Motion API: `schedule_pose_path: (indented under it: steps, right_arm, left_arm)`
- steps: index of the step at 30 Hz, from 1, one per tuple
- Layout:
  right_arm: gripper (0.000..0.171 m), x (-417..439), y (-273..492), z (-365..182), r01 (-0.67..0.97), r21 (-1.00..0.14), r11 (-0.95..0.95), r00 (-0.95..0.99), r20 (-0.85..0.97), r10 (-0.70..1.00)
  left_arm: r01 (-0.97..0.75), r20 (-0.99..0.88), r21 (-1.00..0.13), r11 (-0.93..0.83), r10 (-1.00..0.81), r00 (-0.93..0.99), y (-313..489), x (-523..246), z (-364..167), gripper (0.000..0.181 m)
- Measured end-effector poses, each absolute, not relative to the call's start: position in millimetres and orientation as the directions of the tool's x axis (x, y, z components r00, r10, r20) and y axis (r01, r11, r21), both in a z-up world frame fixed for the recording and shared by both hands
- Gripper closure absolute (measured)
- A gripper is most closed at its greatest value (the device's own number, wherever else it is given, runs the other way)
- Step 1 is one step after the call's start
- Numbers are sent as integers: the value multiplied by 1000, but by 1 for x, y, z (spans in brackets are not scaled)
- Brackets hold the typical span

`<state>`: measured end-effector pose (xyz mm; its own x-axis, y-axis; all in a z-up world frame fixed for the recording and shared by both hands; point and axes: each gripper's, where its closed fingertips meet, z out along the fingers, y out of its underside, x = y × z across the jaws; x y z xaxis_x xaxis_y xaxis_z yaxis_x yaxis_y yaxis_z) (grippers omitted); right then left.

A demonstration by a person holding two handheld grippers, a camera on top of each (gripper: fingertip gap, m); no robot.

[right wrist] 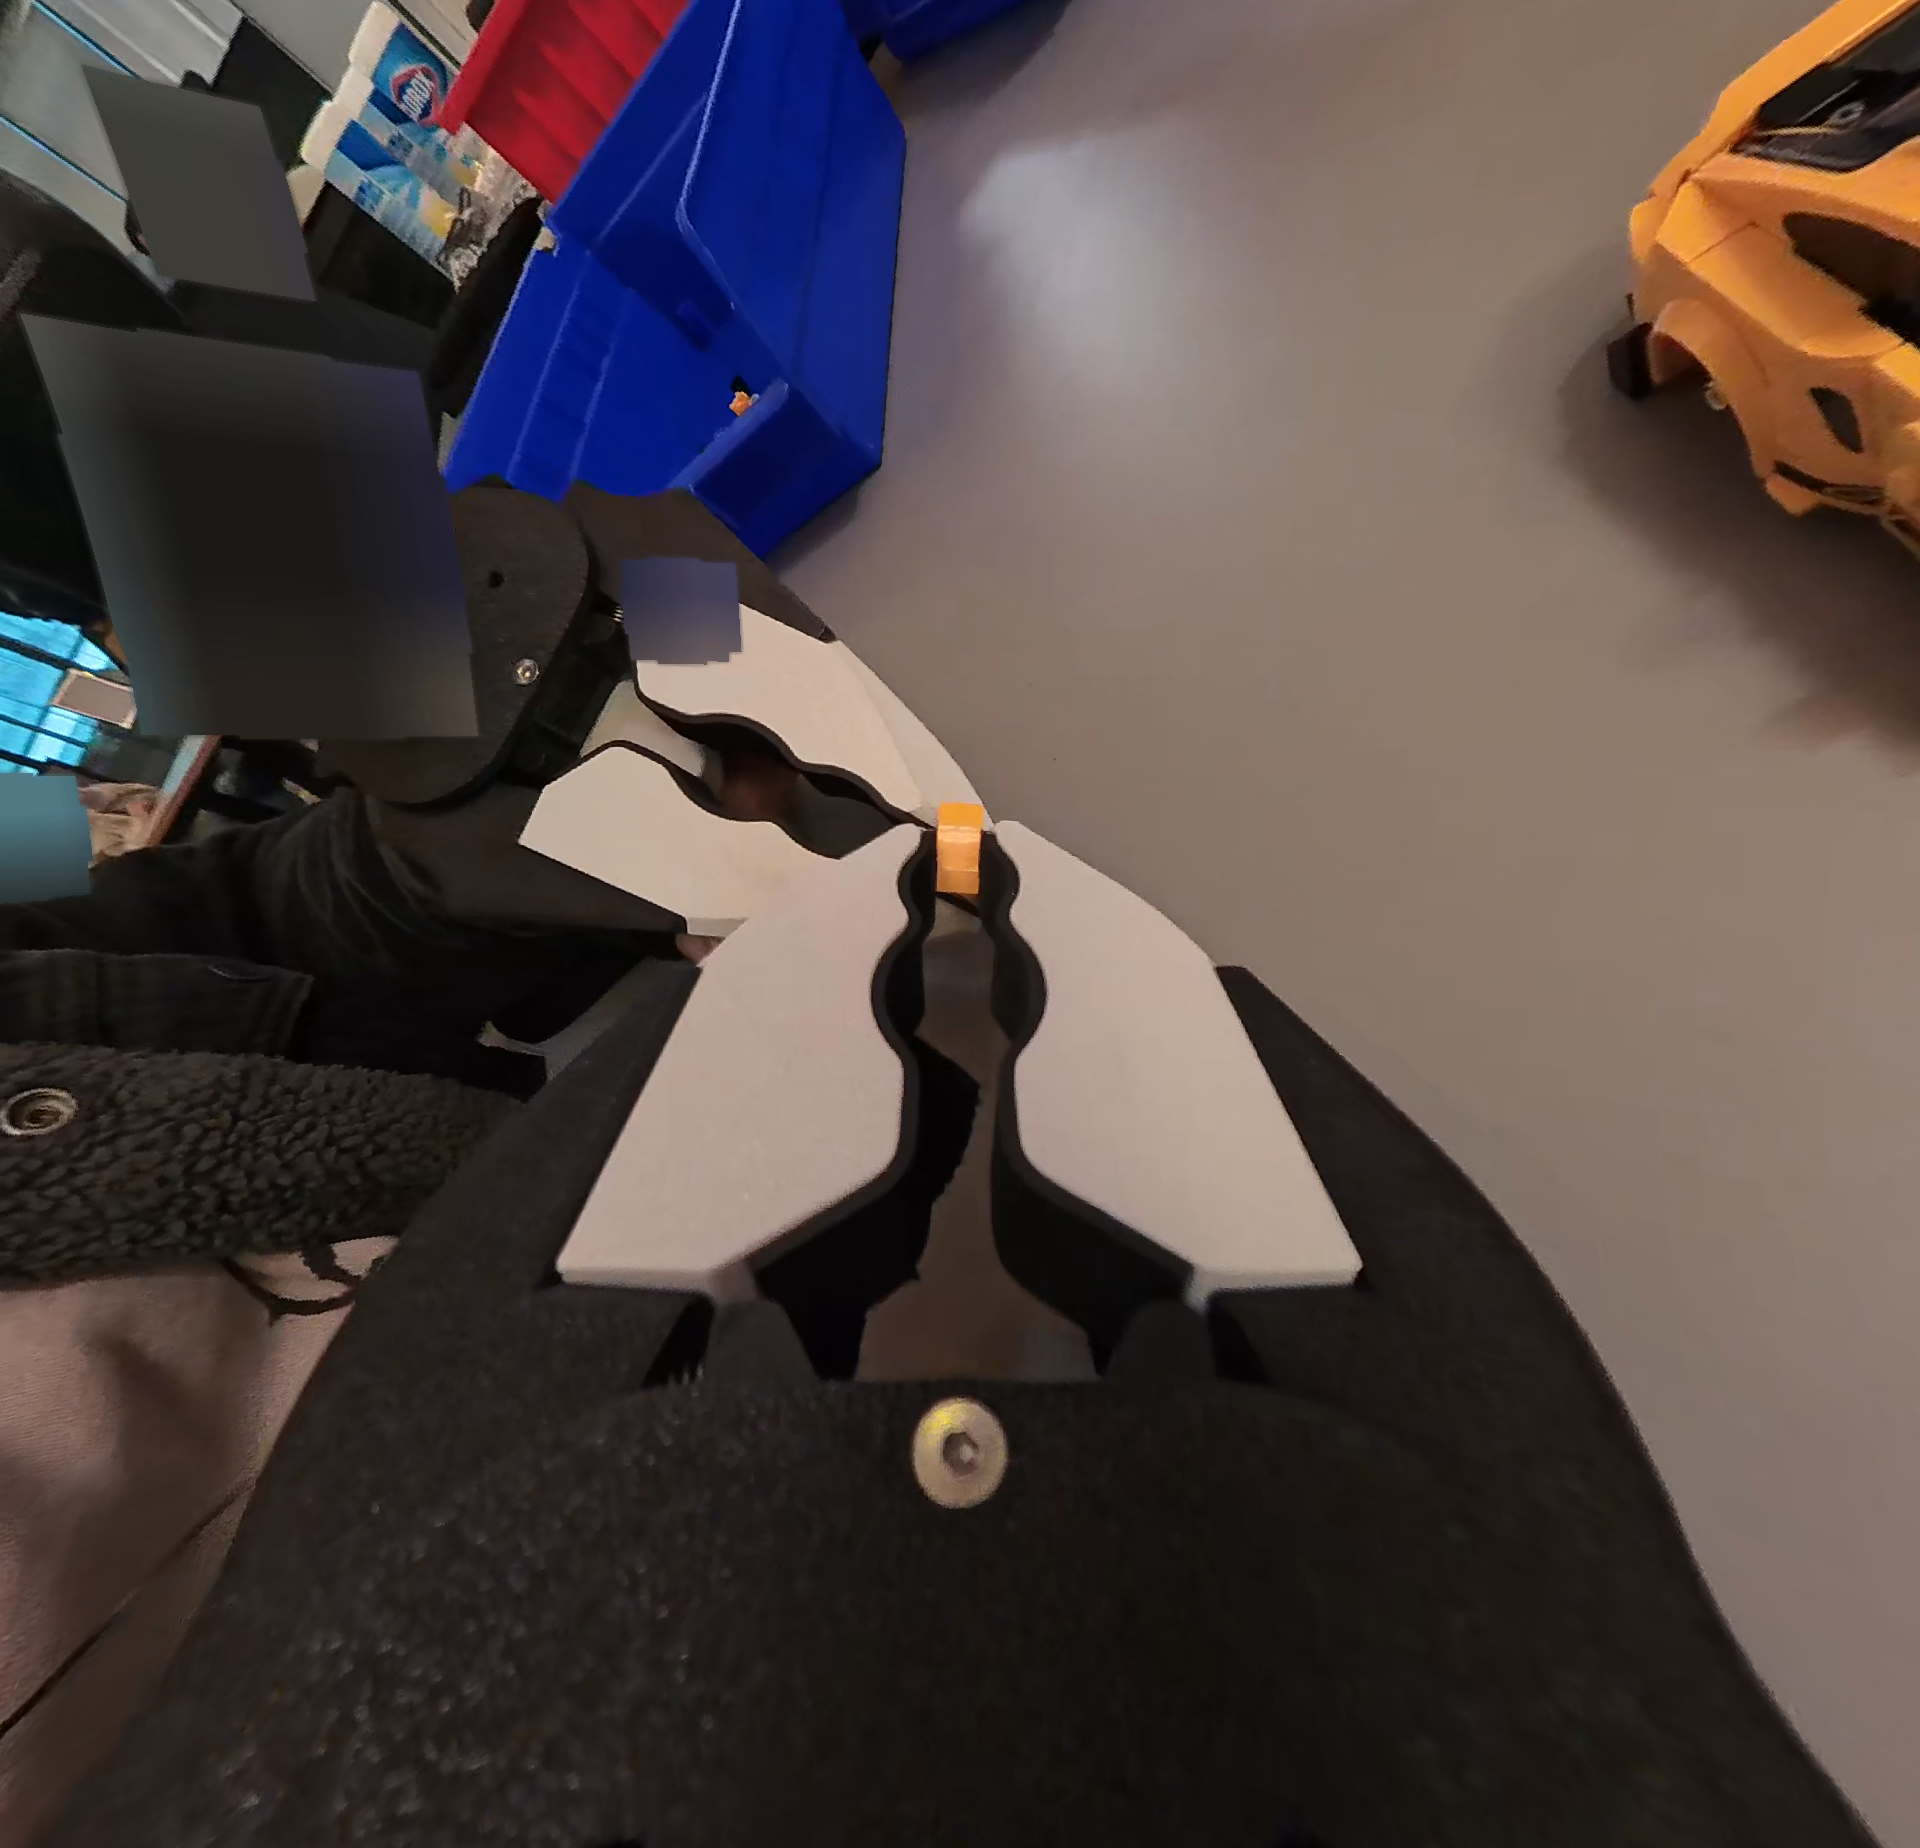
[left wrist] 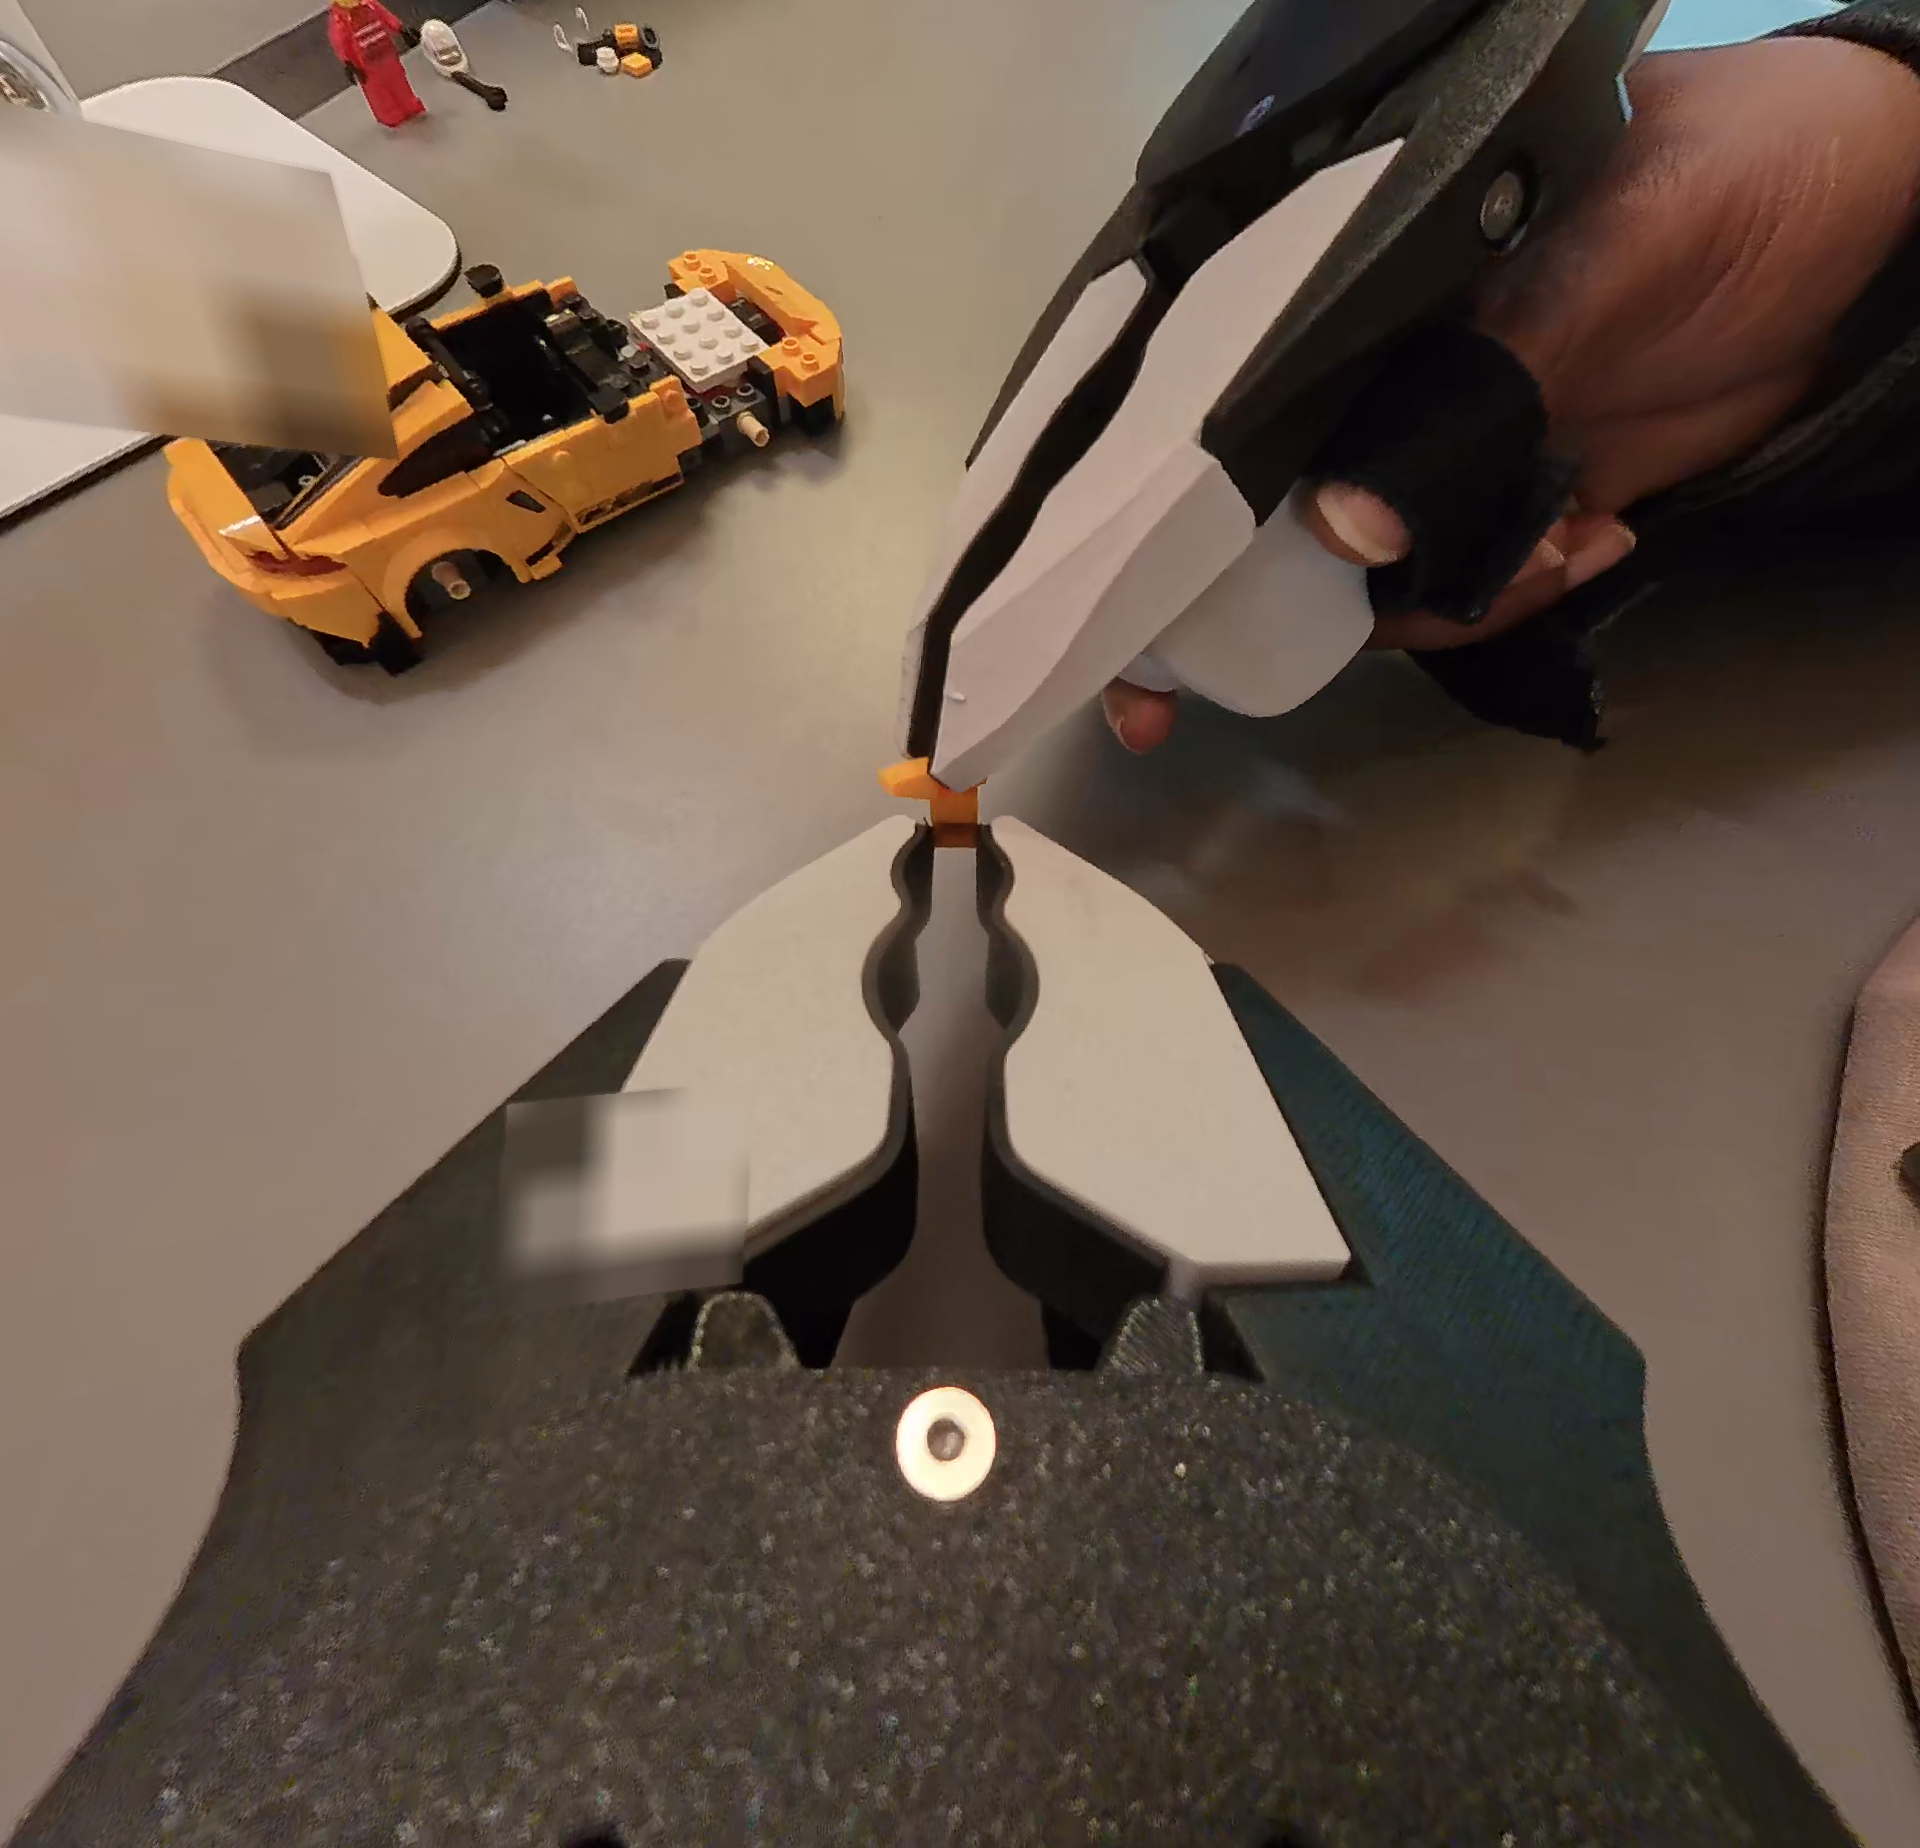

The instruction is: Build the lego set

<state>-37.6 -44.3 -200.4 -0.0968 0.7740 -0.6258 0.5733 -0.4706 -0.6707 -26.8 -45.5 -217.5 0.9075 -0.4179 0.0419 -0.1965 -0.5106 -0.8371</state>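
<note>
Here, the grey table [left wrist: 1039, 240] filled most of both wrist views as I worked the two handheld grippers tip to tip above it. Blue bins [right wrist: 717, 271] and a red bin [right wrist: 582, 42] stood at the table's far edge in the right wrist view. The part-built yellow lego car [left wrist: 499, 458] sat well to the left of my grippers, its roof off, a grey studded plate showing at one end and bare axle pins in the wheel arches.

My right gripper [left wrist: 940, 775] came down steeply from the upper right in the left wrist view, the bare hand [left wrist: 1704, 364] wrapped round its black handle with a fingertip on the grey trigger; its fingers were drawn narrow and pinched a small orange piece [left wrist: 906, 780] at the very tips. My left gripper [left wrist: 954, 830] lay low and level, pointed straight ahead, its grey fingers also nearly together and clamped on an orange brick [left wrist: 954, 819] directly under the right gripper's piece, the two orange parts touching. In the right wrist view the right gripper [right wrist: 958, 853] gripped an orange part [right wrist: 958, 851], with the left gripper [right wrist: 914, 811] reaching in from the left.

Farther back stood a red-suited minifigure [left wrist: 369, 48], with a white helmet [left wrist: 445, 42] beside it and a small cluster of loose parts [left wrist: 623, 48] near it.
</note>
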Motion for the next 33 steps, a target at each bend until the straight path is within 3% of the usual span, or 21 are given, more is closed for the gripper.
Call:
schedule_pose_path:
  steps: [33]
  right_arm:
    - [164,-38,-45,-189,522,-754,-398,-166,-548,820]
  left_arm:
    - [-167,52,-869,-465,-423,905,-44,-27,-207,174]
